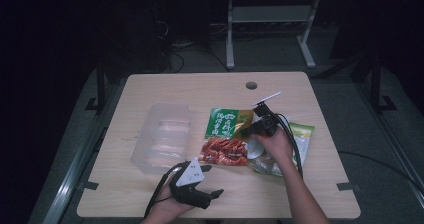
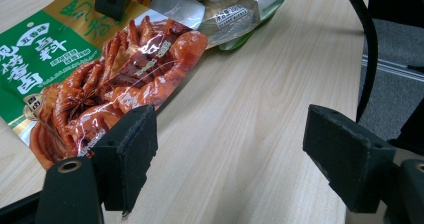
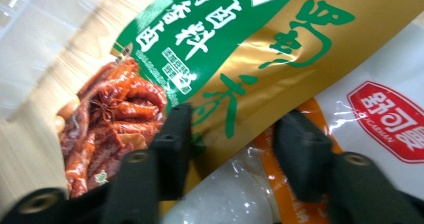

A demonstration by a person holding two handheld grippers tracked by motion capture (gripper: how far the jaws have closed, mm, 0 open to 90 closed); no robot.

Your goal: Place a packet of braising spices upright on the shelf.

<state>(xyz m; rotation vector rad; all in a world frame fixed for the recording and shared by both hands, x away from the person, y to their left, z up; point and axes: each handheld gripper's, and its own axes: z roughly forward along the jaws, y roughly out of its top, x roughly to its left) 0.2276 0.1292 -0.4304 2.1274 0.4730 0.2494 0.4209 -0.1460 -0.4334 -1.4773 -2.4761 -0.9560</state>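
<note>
Green-and-gold food pouch (image 1: 226, 136) with red braised meat printed on its lower half lies flat near the middle of the light wood table (image 1: 150, 194); taking it as the landmark. Right gripper (image 1: 248, 130) sits at the pouch's right edge, held in the person's right hand (image 1: 276, 145). In the right gripper view the jaws are parted and straddle that gold edge of the pouch (image 3: 210, 44), one on each side, not clamped; whether the pads touch the film I cannot tell. Second pouch (image 1: 295, 146), white and orange with a green border, lies just right of the green one, partly tucked under its edge and under the right hand; its red logo patch shows in the right gripper view (image 3: 395, 119). Clear plastic tray (image 1: 162, 136) stands left of the green pouch, close by but apart. Left gripper (image 1: 212, 181) is below the pouch toward the near table edge, gripped by the left hand (image 1: 167, 206), grey plate on top. Left gripper view: jaws wide apart, nothing between them but bare table (image 2: 240, 149); the pouch's meat-print end (image 2: 115, 84) lies just beyond the left jaw. Round cable hole (image 1: 251, 85) sits past the pouch, near the far table edge.
</note>
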